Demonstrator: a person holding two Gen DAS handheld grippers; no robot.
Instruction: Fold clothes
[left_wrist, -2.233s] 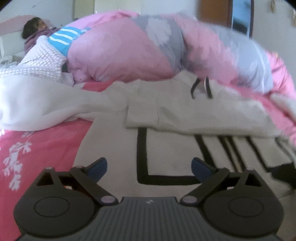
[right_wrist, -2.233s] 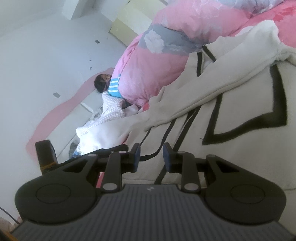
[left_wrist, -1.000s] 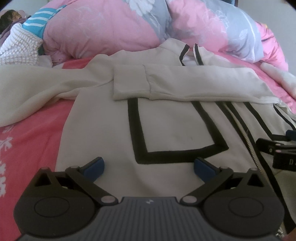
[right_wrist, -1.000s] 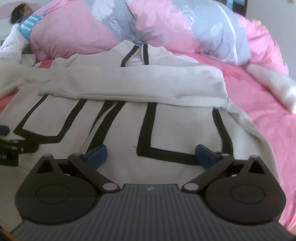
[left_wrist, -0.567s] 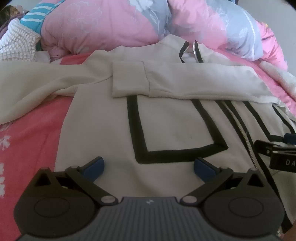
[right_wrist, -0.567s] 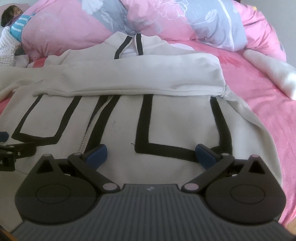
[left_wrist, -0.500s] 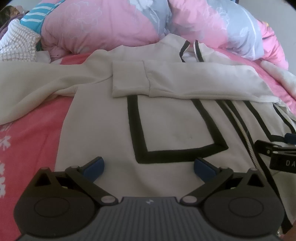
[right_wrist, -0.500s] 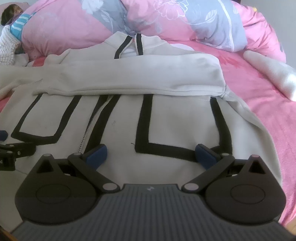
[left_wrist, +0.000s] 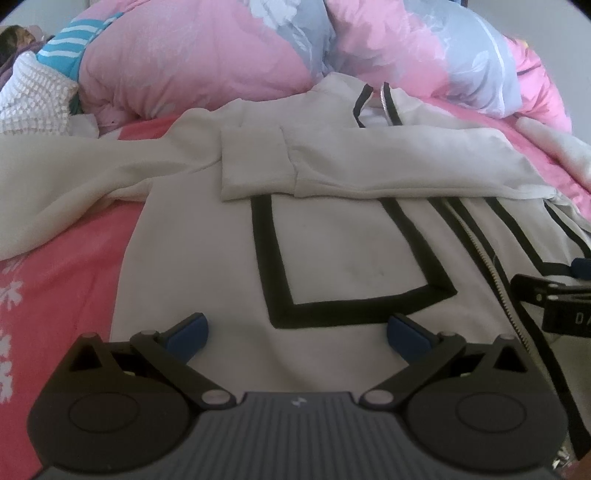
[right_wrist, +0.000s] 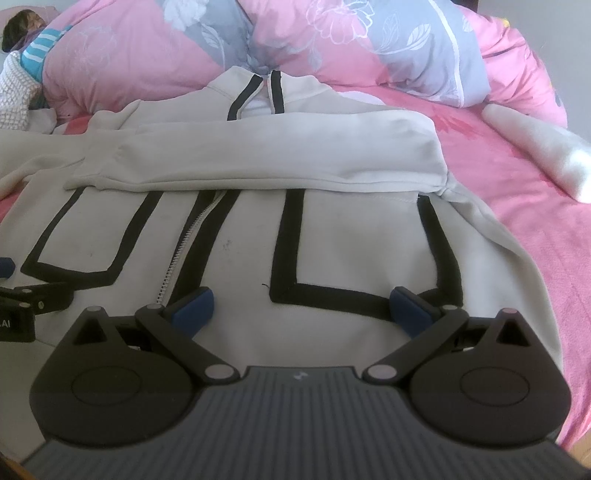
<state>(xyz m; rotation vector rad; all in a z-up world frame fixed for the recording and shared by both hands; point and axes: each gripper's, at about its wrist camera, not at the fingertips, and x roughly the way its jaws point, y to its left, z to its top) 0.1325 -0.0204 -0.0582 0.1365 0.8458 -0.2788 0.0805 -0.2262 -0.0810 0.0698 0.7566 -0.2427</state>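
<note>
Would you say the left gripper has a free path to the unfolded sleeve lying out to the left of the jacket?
Probably yes. The left gripper is open and holds nothing, and the unfolded sleeve lies flat on the pink bedspread with nothing on it or between them.

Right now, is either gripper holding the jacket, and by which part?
Nothing is held. Left gripper and right gripper are both open above the jacket hem.

Pink and grey floral duvet heaped at the far side of a pink sheet. White knitted blanket bunched far left.
</note>
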